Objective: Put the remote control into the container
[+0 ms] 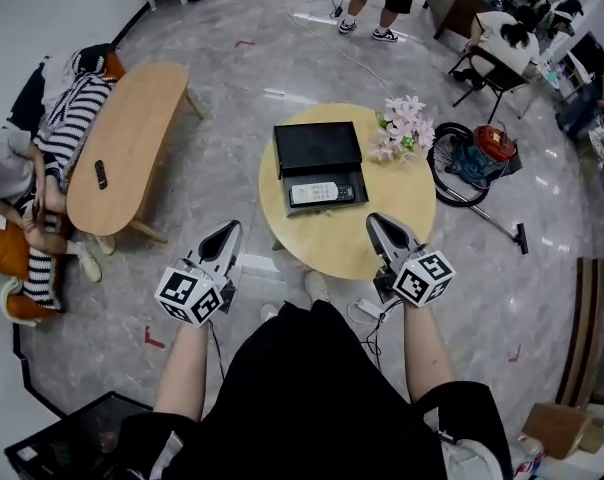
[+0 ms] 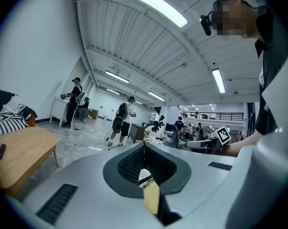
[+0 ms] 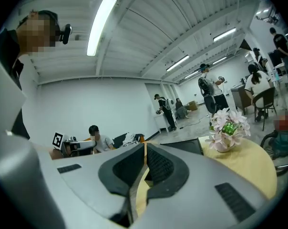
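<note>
The remote control [image 1: 320,193], grey with dark buttons, lies inside the dark container [image 1: 326,211] on the round yellow table [image 1: 402,203]. The container's black lid [image 1: 317,148] stands open behind it. Both grippers hover near the table's front edge, in front of my body. The left gripper [image 1: 227,231] is off the table's left side, its jaws pressed together with nothing between them [image 2: 144,149]. To the right of the container, the right gripper [image 1: 378,224] is over the table's near edge, also shut and empty [image 3: 145,151]. In the right gripper view the lid [image 3: 182,146] shows just beyond the jaws.
A vase of pink flowers [image 1: 402,128] stands at the table's back right [image 3: 225,128]. An oval wooden bench [image 1: 132,138] with a small black object [image 1: 101,174] is at the left, beside a person in stripes [image 1: 57,158]. A vacuum cleaner [image 1: 482,153] lies right. People stand farther back.
</note>
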{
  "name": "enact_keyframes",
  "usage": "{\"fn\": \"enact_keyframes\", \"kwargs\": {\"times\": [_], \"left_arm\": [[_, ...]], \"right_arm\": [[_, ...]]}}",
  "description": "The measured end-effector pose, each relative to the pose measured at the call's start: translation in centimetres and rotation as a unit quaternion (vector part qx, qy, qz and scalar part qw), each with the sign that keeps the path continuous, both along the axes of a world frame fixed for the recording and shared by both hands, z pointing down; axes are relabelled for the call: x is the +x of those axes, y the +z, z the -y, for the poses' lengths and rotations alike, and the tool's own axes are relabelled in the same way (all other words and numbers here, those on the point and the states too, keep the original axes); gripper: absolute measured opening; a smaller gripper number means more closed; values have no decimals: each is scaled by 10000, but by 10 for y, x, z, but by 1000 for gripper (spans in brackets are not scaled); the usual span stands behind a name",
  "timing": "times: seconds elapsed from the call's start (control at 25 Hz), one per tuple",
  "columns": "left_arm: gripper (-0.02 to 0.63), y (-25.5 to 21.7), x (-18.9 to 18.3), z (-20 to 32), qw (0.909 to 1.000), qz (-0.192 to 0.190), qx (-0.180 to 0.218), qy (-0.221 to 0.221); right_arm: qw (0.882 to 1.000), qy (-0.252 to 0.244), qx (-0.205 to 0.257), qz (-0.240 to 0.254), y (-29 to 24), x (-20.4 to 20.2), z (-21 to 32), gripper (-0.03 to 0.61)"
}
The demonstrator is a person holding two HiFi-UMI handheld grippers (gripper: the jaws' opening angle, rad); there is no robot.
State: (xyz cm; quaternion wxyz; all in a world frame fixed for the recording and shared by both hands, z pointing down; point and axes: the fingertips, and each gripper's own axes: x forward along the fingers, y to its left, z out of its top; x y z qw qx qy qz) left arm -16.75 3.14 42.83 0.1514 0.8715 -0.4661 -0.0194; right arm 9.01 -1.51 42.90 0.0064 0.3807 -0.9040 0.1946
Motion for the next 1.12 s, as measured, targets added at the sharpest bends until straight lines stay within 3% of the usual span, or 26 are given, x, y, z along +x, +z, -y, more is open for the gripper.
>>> {"fn": "enact_keyframes", "kwargs": {"times": [0.44,1.12], "left_arm": [[8,2,19,-4,9999,-7,-3,-146],[8,-4,76,33,10000,11,37,-89]], "right_arm": [[10000,-8,64,-40,2,17,-11,11],[9954,-809,288,-422,-6,16,21,8]]}}
